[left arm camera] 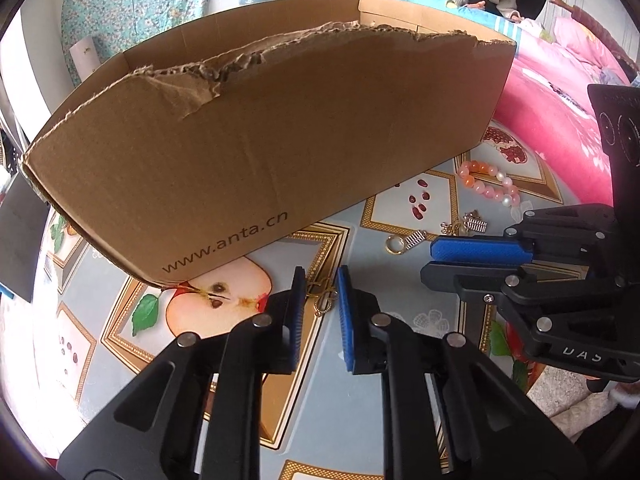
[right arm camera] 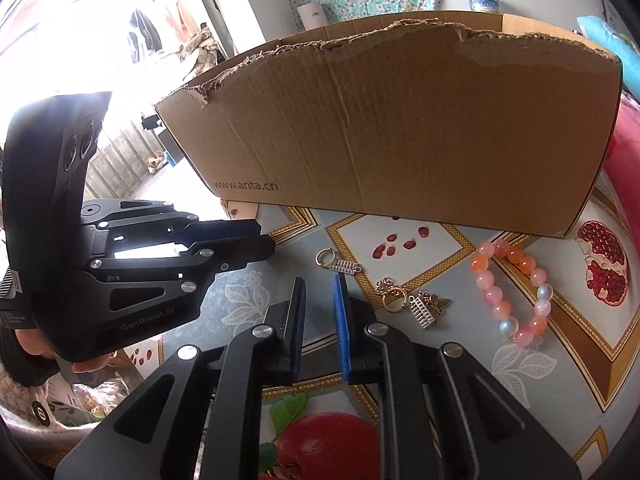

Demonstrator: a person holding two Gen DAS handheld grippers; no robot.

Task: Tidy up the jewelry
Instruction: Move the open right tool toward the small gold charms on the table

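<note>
**Operator:** What was the state of each gripper, and where was the jewelry?

**Technician:** The left gripper (left arm camera: 320,280) stood partly open, its jaws on either side of a small gold clasp piece (left arm camera: 322,300) on the fruit-print tablecloth (left arm camera: 360,420), just beside the cardboard box (left arm camera: 280,128). Whether the pads touched it could not be told. The right gripper (right arm camera: 319,288) was partly open and held nothing. The bead bracelet (right arm camera: 512,292), two abacus charms (right arm camera: 425,312) and a ring charm (right arm camera: 325,258) lay near the box, to the right.

**Operator:** Handling properties?

**Technician:** Judged light, thin, stiff and slippery against the cloth. Recommended grip: across the clasp loop, pads low.

**Operator:** Orientation?

**Technician:** In the left wrist view its long axis ran roughly away from the camera, toward the box; its chain end led toward the box corner.
</note>
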